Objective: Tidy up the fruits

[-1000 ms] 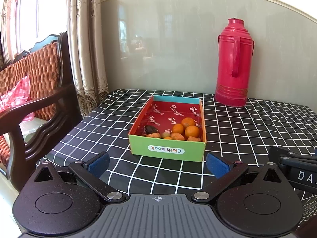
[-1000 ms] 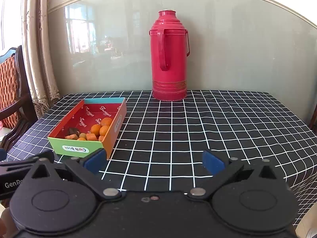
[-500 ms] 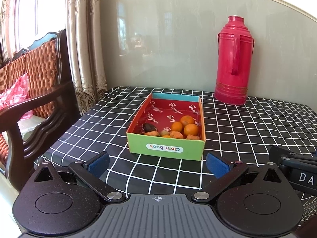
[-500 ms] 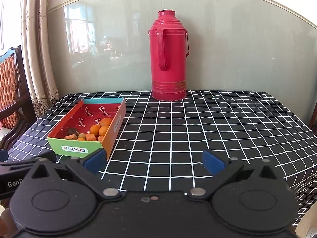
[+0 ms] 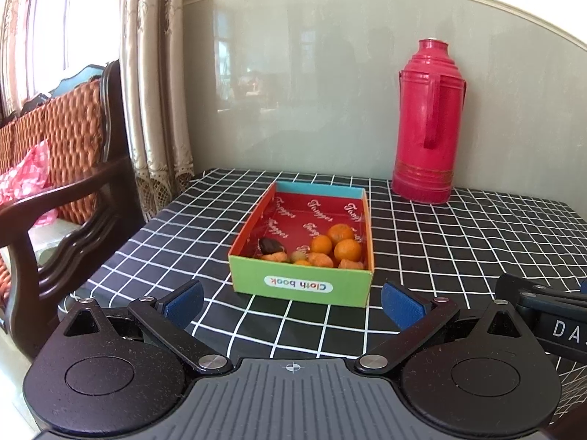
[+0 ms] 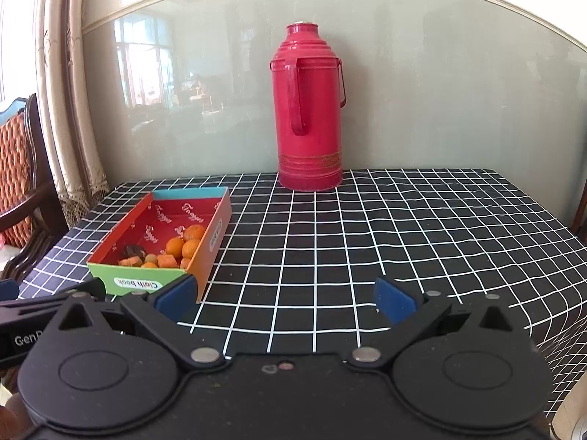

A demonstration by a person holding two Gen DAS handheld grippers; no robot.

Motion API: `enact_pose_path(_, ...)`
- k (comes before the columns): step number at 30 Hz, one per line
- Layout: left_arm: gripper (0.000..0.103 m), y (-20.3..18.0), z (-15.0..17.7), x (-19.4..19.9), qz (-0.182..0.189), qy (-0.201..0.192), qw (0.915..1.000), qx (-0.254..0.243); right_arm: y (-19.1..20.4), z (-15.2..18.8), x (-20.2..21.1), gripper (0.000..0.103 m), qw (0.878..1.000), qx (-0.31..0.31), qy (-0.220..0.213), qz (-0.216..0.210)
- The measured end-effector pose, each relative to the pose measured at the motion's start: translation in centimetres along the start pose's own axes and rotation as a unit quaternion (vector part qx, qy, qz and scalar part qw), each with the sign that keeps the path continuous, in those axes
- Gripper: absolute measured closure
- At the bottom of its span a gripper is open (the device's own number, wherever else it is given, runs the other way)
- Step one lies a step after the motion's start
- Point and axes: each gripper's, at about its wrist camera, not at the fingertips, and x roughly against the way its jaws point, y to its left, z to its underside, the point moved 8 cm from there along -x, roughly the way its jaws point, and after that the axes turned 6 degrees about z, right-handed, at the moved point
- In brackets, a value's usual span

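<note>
A cardboard box [image 5: 299, 286] with a green front and red inside sits on the checked tablecloth. It holds several oranges [image 5: 346, 249], small orange pieces [image 5: 317, 259] and a dark brown fruit [image 5: 270, 245], all at its near end. The box also shows in the right wrist view [image 6: 135, 283], with the oranges [image 6: 190, 247]. My left gripper [image 5: 292, 304] is open and empty, just in front of the box. My right gripper [image 6: 285, 299] is open and empty, to the right of the box.
A tall red thermos [image 5: 427, 124] stands at the back by the wall, also in the right wrist view [image 6: 310, 110]. A wooden chair [image 5: 62, 190] with a woven back and curtains [image 5: 157, 91] are left of the table. The table's left edge [image 5: 121, 253] is near.
Both grippers have drawn back a little from the box. Their jaws stay open and the fruits have not moved.
</note>
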Motion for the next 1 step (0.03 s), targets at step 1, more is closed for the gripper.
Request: enact_pose_path(1,0.000,-0.09,-0.09,0.04,0.000,-0.002,1.0000,-0.003,-0.04,-0.04,0.03,0.006,1.000,-0.002,-0.001,0.001)
